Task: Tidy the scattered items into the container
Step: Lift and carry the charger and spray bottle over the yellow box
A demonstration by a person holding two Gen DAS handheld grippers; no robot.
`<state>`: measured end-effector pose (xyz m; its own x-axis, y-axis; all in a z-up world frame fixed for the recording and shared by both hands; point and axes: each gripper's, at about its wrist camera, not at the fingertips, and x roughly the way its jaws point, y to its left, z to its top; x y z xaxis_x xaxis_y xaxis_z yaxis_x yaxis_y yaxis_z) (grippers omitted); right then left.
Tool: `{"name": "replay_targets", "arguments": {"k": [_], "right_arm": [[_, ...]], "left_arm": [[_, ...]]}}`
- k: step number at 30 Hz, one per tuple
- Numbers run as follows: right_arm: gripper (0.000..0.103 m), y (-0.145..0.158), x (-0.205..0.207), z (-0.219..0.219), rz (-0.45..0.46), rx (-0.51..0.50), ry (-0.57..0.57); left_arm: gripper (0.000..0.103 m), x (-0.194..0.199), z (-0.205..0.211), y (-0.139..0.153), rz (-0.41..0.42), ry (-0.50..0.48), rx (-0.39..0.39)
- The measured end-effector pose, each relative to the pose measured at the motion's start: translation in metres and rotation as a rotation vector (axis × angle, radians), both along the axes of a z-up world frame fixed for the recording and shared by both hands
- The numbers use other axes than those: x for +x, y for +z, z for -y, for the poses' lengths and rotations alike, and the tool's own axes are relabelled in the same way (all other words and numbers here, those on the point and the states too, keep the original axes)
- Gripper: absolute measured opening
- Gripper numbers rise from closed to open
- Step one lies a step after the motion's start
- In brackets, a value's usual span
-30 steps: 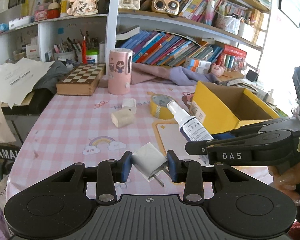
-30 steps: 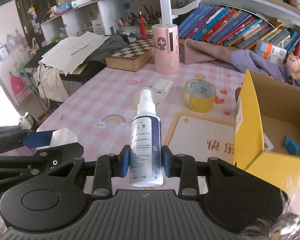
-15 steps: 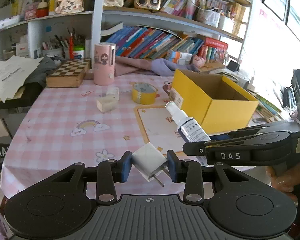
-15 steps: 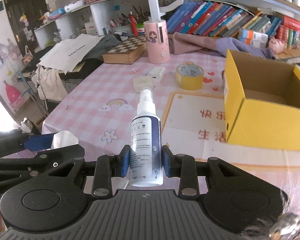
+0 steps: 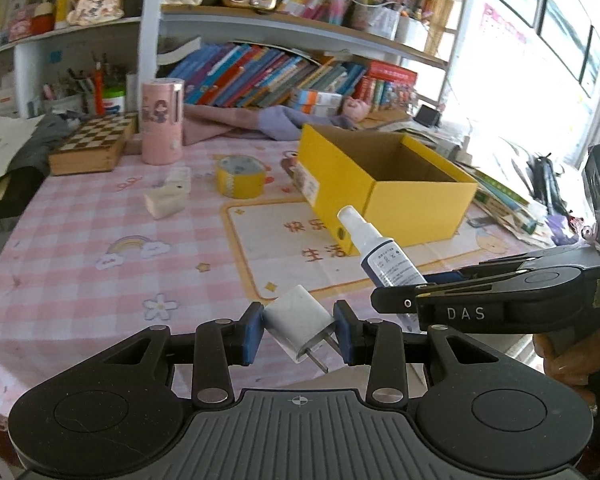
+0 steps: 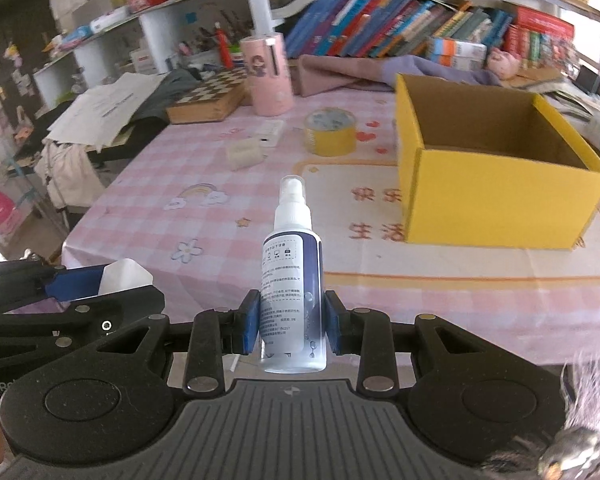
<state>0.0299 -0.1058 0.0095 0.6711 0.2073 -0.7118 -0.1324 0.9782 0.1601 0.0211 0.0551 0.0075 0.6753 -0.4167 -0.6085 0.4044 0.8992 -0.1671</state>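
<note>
My left gripper (image 5: 298, 330) is shut on a white plug adapter (image 5: 298, 324), held tilted above the table's near edge. My right gripper (image 6: 288, 322) is shut on a white-and-blue spray bottle (image 6: 292, 276), nozzle pointing away. Seen from the left wrist, the spray bottle (image 5: 382, 252) and right gripper (image 5: 500, 300) hang just right of the adapter. The open yellow cardboard box (image 5: 396, 184) (image 6: 496, 184) stands ahead and to the right of both. On the table lie a yellow tape roll (image 5: 240, 176) (image 6: 330, 132), a cream block (image 5: 166, 202) (image 6: 246, 154) and a flat white item (image 6: 270, 138).
A pink checked cloth covers the table (image 5: 80, 248), with a cream mat (image 5: 296, 248) in front of the box. At the back stand a pink cylinder (image 5: 162, 122), a chessboard box (image 5: 94, 144), crumpled purple cloth (image 5: 260, 124) and bookshelves. Papers and books crowd the right side (image 5: 500, 200).
Both grippers have pulled back toward the table's near edge, holding their items. The yellow box now appears farther away and more in front; table items look smaller.
</note>
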Motion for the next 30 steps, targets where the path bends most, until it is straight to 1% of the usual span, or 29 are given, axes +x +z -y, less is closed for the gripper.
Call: {"name": "replay_targets", "arguments": {"k": [20, 30], "right_arm": [[0.031, -0.001, -0.033, 0.052, -0.006, 0.001, -0.179], [0.031, 0.003, -0.042, 0.076, 0.010, 0.008, -0.247]], "left_arm": [[0.036, 0.001, 0.052, -0.001, 0.000, -0.177, 0.002], [0.036, 0.005, 0.076, 0.003, 0.020, -0.235, 0.010]]}}
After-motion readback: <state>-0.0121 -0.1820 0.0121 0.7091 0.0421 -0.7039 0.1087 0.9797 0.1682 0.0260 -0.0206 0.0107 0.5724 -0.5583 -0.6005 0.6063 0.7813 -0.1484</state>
